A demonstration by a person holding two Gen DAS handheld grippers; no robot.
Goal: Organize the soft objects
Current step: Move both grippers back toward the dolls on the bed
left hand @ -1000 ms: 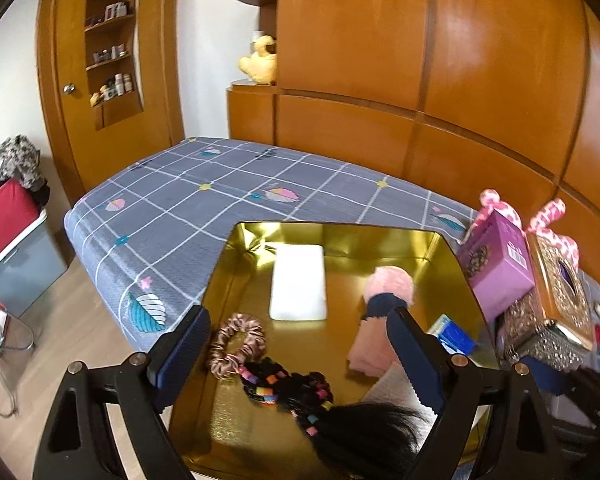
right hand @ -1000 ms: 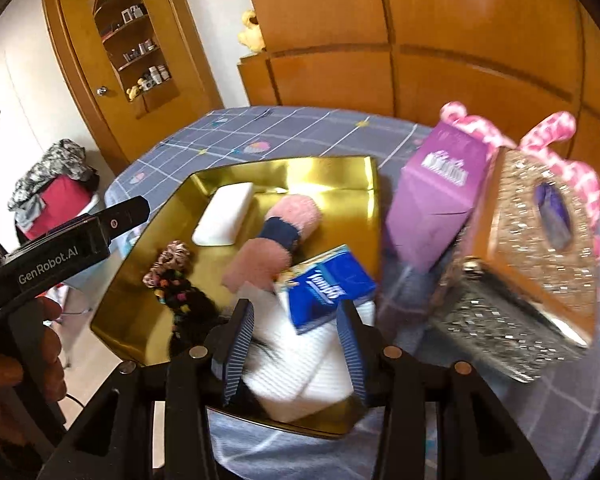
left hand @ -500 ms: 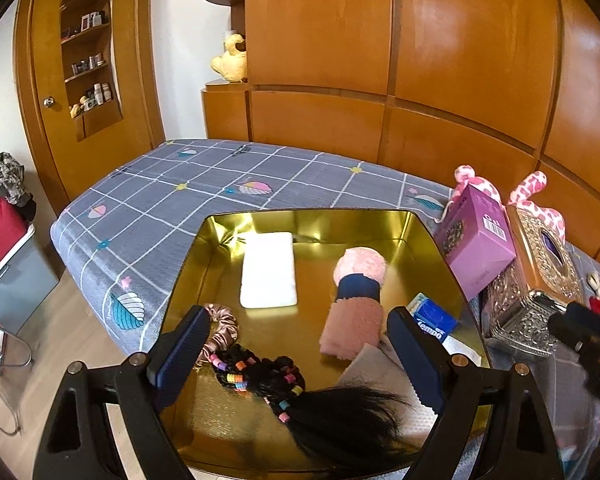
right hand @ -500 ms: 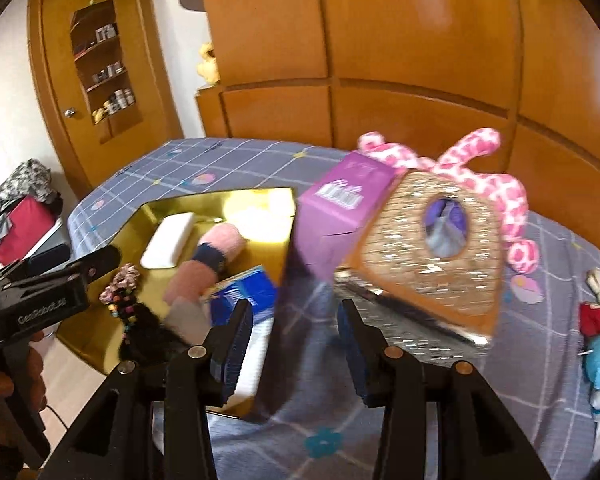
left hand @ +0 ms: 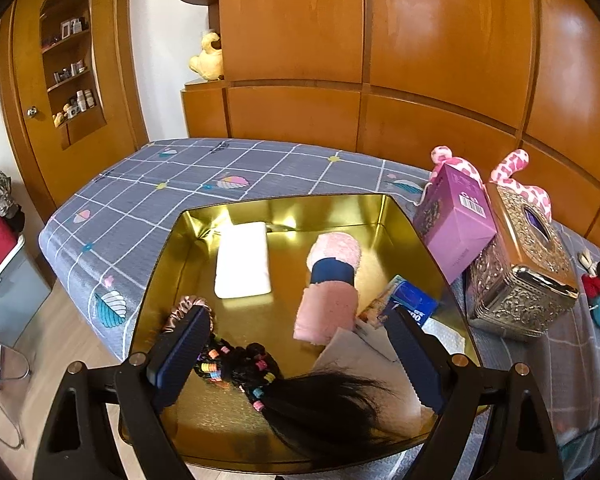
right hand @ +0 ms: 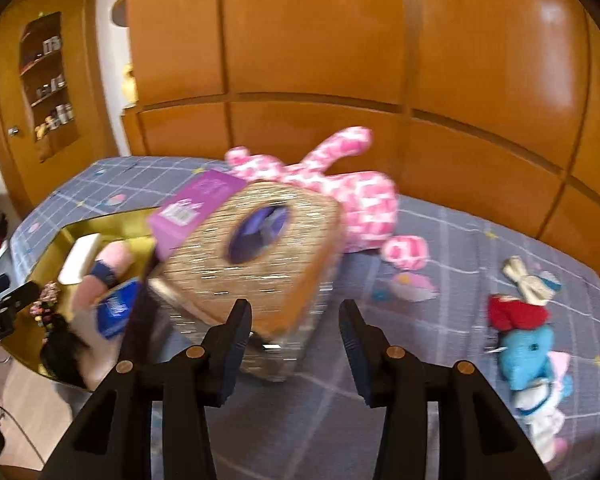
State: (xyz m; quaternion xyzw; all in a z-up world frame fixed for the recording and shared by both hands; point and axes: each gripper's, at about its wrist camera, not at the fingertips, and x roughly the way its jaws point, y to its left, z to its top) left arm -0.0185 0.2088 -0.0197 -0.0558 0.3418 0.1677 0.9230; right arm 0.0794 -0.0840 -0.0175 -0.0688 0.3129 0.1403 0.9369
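Counting up: gold tray (left hand: 404,216) holds towel, scrunchies, tissues; pink plush (right hand: 352,192) and blue doll (right hand: 528,352) wait outside. Both my claws, left (left hand: 296,356) and right (right hand: 296,344), gape empty.

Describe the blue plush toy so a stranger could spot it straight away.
Start at the grey checked bedspread and pass the ornate metallic tissue box to its far side from the gold tray. The blue plush toy lies there, the only blue toy, directly below a red one.
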